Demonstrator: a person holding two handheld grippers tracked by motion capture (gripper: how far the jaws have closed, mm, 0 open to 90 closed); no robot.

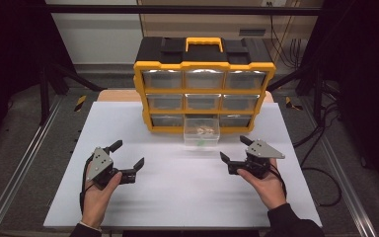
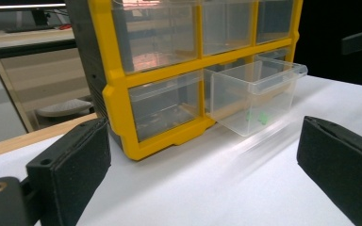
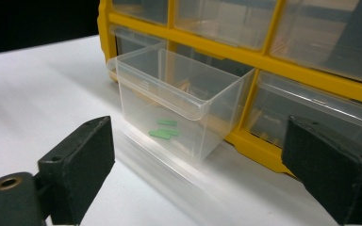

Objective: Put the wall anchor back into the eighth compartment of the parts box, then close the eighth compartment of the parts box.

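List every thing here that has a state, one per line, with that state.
Organizer cabinet: upright on the table, handle on top.
Bottom middle drawer: pulled out, small green pieces inside.
Other drawers: pushed in.
Left gripper: open, holding nothing.
Right gripper: open, holding nothing.

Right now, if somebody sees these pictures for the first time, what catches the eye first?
Most striking is the yellow and black drawer cabinet standing at the far middle of the white table. Its bottom middle clear drawer is pulled out toward the person, with small green pieces inside. Nearer, the left tongs and right tongs are held open above the table, one on each side.
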